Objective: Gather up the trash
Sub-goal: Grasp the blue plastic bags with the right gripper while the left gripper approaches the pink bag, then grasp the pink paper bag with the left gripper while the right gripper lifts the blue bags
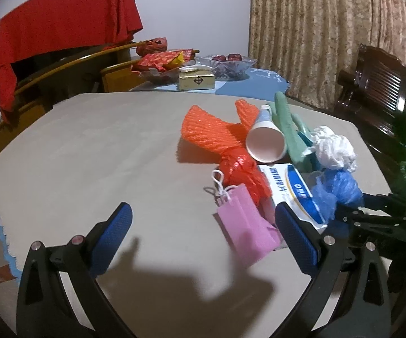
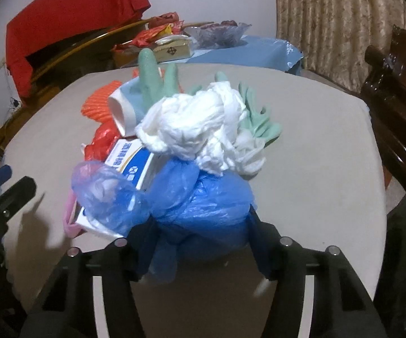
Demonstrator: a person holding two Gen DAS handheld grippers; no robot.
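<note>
**Right jaws squeeze the blue bag while the pile waits**

The trash sits in one heap on the table (image 1: 90,140), to the right of the middle in the left wrist view. In the heap are an orange foam net (image 1: 211,129), a paper cup (image 1: 264,140) lying on its side, a green glove (image 1: 284,124), a white wad of paper (image 2: 200,129), a red plastic bag (image 1: 242,174), a blue and white box (image 1: 293,191), a pink mask (image 1: 245,225) and a crumpled blue bag (image 2: 203,205).

The right gripper (image 2: 200,242) is at the bottom middle of its own view. Its jaws are about half closed, and the blue bag is bunched between them. They look like they press on it from both sides.

The left gripper (image 1: 203,236) is at the bottom of its view. Its jaws are wide open and hold nothing. The pink mask lies just inside the right-hand pad (image 1: 295,239), but nothing squeezes it.

What could go wrong? The blue bag is thin and slippery, so it may slide out of the jaws when lifted. The white wad rests on top of it and could roll off onto the table. The box leans against the bag, so pulling the bag may drag or tip the box. The cup could roll away if the heap gets bumped.
</note>
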